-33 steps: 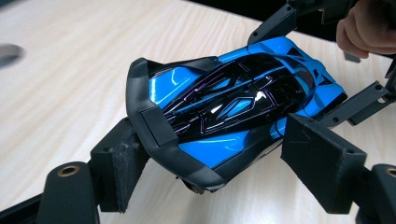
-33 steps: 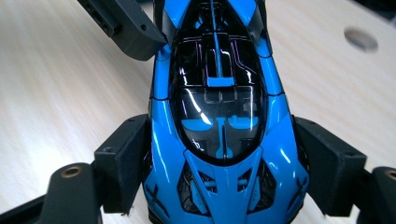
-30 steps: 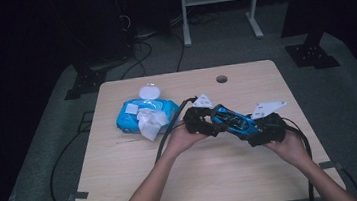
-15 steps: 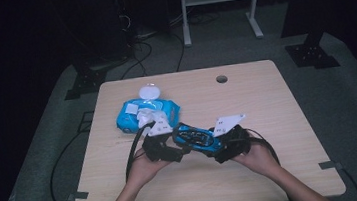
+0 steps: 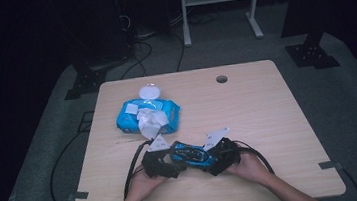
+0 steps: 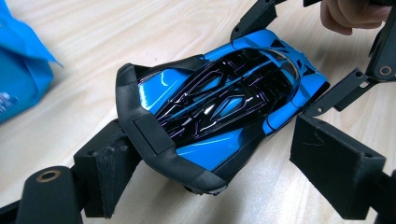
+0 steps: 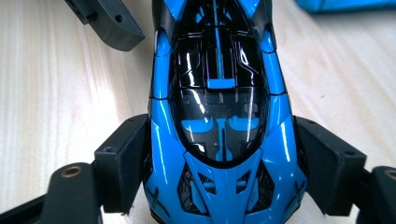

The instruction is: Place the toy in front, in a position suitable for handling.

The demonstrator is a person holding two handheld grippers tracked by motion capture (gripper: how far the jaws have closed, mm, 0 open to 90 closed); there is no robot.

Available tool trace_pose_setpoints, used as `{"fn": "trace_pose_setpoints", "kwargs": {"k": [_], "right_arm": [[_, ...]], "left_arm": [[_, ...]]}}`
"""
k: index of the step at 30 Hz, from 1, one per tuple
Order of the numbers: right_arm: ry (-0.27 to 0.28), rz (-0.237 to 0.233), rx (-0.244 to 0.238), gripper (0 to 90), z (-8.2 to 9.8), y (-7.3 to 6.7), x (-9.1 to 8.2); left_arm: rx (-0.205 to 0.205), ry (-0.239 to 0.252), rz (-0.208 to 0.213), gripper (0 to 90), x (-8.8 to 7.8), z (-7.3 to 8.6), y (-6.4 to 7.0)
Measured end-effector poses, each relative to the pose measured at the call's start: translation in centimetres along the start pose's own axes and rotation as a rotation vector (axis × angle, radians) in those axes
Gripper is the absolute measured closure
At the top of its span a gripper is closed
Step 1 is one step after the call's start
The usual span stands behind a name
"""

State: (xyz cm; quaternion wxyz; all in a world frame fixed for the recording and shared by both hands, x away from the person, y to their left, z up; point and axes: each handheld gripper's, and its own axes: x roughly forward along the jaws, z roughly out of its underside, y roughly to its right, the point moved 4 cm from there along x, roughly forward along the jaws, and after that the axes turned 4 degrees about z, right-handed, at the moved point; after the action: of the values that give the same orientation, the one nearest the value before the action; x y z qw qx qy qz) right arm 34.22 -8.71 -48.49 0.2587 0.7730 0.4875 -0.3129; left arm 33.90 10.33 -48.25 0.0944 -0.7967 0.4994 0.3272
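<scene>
The left gripper (image 5: 165, 163) stands open around the tail of the blue and black toy car (image 5: 189, 154). Its jaws have just been opening, and in the left gripper view one pad (image 6: 107, 172) lies at the car's rear corner while the other (image 6: 336, 172) stands clear of the car's side, so it has no hold on the car. The right gripper (image 5: 218, 157) has its jaws wide but closed on the car: in the right gripper view both pads (image 7: 122, 163) sit flat against the sides of the nose, one on each flank. The car lies between the two hands, low over the near part of the table (image 5: 247, 103) and on the person's side of the blue pack of wipes (image 5: 145, 118), apart from it. Whether its wheels already touch the wood I cannot tell. The step in hand looks like setting the car down after carrying it with both grippers, with the left one letting go first. The next move, as I judge it, calls for making sure the car rests on its wheels. Then the right jaws should spread evenly so neither pad drags the nose sideways, and both grippers should draw straight back along the car's length. A toy car rolls easily, so a nudge on release could send it off.
</scene>
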Motion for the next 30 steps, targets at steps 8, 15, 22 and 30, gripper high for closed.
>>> {"fn": "trace_pose_setpoints", "kwargs": {"k": [8, 15, 22, 30], "right_arm": [[-0.036, -0.046, -0.006, 23.5, 0.7, 0.4, 1.0], [-0.027, -0.086, -0.02, 23.2, 1.2, 0.9, 1.3], [-0.058, -0.092, -0.051, 22.3, 1.2, 1.4, 1.1], [-0.073, -0.084, -0.058, 19.3, 1.5, 2.6, 0.4]], "left_arm": [[-0.04, -0.024, 0.025, 15.3, 0.9, 1.0, -0.4], [-0.038, -0.035, 0.03, 15.4, 1.2, 1.4, -0.2], [-0.039, -0.036, 0.045, 15.4, 1.4, 1.4, 0.2], [-0.058, -0.037, 0.114, 15.7, 1.7, 1.3, 0.8]]}}
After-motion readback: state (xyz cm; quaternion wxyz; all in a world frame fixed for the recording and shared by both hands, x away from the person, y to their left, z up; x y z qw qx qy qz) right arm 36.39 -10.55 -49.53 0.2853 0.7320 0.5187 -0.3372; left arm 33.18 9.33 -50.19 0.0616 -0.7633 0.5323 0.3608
